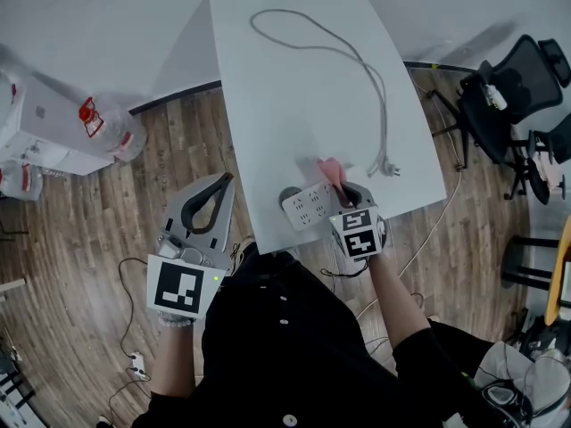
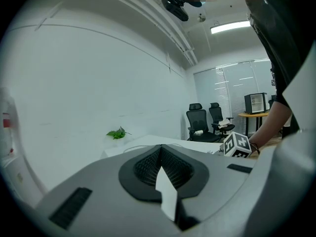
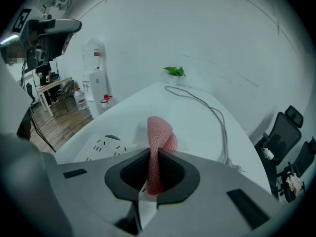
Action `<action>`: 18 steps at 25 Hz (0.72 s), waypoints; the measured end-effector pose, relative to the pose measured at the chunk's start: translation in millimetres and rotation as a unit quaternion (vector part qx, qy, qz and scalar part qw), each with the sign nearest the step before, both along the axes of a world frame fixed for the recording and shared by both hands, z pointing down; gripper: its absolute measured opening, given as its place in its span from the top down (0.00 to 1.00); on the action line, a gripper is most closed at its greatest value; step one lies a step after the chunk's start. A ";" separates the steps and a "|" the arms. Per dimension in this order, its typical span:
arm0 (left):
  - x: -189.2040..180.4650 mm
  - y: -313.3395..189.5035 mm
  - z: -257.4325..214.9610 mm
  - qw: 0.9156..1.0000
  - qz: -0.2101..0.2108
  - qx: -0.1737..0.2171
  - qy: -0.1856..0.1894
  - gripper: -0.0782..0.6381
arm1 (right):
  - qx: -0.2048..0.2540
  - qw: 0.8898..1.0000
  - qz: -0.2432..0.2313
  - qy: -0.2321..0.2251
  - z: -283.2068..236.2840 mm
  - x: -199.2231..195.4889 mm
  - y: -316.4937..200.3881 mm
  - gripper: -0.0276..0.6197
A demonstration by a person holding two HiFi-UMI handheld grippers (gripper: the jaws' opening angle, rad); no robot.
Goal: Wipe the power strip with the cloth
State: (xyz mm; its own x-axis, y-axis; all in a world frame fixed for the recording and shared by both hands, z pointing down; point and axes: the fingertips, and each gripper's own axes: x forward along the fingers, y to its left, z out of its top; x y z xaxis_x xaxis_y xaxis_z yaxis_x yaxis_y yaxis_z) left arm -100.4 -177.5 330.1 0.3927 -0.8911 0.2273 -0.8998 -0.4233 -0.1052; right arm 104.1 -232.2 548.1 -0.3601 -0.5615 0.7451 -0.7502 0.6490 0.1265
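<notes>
A white power strip (image 1: 310,206) lies at the near edge of the white table (image 1: 285,78); in the right gripper view the power strip (image 3: 101,147) shows just left of the jaws. Its grey cable (image 1: 357,61) loops across the table to a plug (image 1: 385,168). My right gripper (image 1: 346,188) is shut on a pink cloth (image 1: 330,169), which sticks up between the jaws as the pink cloth (image 3: 158,142) right beside the strip. My left gripper (image 1: 217,188) hangs off the table's left side over the floor, shut and empty (image 2: 160,152).
Wooden floor (image 1: 107,212) surrounds the table. Water bottles (image 1: 107,127) and white boxes stand at the left. Black office chairs (image 1: 508,96) stand at the right. A small green plant (image 3: 174,71) sits at the table's far end. Cables lie on the floor.
</notes>
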 end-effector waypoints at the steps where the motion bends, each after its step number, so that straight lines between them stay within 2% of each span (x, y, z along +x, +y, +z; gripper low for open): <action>1: 0.7 0.5 0.0 1.000 0.001 0.000 0.000 0.88 | -0.001 1.000 -0.007 -0.002 0.4 -4.3 3.8 0.87; 18: 2.8 3.0 0.9 1.000 -0.001 -0.003 0.001 0.88 | -0.018 0.993 -0.111 -0.026 -1.8 -76.2 46.6 0.87</action>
